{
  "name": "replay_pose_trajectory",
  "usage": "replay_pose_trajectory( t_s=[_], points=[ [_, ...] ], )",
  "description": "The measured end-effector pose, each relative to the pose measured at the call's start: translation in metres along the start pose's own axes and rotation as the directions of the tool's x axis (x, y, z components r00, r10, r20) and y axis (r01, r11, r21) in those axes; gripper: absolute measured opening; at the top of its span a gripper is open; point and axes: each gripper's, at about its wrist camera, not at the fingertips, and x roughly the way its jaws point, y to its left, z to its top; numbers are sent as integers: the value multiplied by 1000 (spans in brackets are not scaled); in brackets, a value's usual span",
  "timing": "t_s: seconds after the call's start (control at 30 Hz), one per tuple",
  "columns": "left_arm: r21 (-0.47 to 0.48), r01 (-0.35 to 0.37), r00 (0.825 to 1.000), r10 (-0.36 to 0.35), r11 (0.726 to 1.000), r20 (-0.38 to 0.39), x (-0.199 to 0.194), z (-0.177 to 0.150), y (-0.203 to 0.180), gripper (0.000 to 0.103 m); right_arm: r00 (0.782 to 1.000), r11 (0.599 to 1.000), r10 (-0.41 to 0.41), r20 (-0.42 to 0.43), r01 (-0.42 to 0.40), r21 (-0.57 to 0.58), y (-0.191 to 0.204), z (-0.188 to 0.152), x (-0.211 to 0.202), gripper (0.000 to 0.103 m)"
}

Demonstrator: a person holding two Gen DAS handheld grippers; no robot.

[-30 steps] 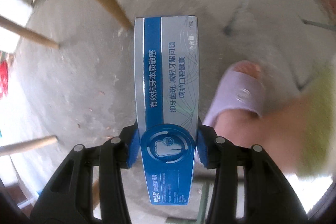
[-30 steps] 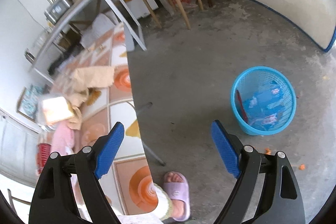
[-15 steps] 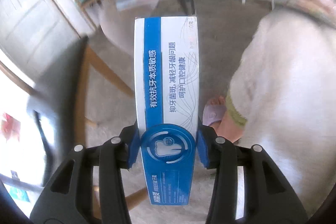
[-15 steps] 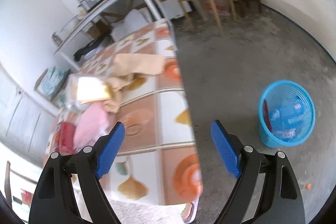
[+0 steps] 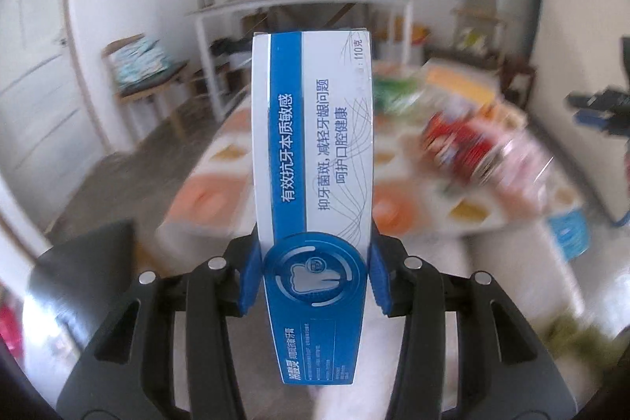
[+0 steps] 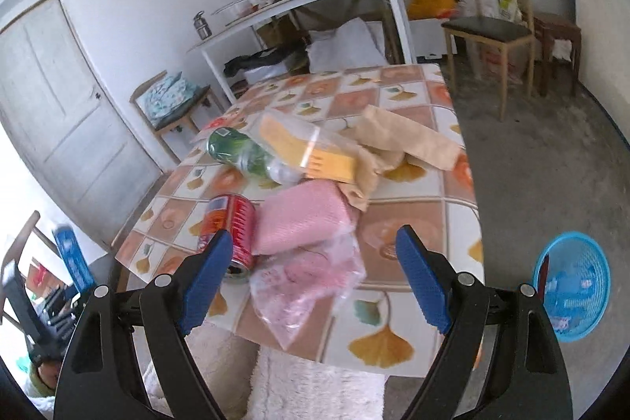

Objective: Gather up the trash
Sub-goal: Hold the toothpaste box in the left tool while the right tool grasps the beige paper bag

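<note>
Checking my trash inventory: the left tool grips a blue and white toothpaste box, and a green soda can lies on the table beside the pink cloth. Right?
Not quite: the soda can is red, not green, as the right wrist view shows. It lies on the table beside the pink cloth, and the left tool does grip the toothpaste box.

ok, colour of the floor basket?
Bright blue mesh basket, on the floor right of the table; clearest in the right wrist view.

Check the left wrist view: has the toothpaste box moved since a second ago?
Yes. The toothpaste box, clamped in the left tongs, went up: earlier it hung over bare floor by chair legs, now it fronts the patterned table.
</note>
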Motion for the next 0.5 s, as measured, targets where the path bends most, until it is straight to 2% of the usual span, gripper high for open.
replay_pose_trajectory(
  t_s=[0.1,0.27,0.4,0.5],
  points=[
    [-24,93,995,-92,995,44,14,15,-9,43,998,997,-55,7,55,-44,15,11,5,82],
    [-64,219,974,-214,974,72,49,26,-14,43,990,984,-136,24,138,-111,22,38,21,82],
    [-87,264,963,-258,961,75,62,27,-8,43,969,954,-245,-18,238,-181,-4,72,59,82],
    [-102,284,958,-277,953,72,66,24,0,43,964,960,-247,-95,230,-163,-35,96,90,82]
  ],
)
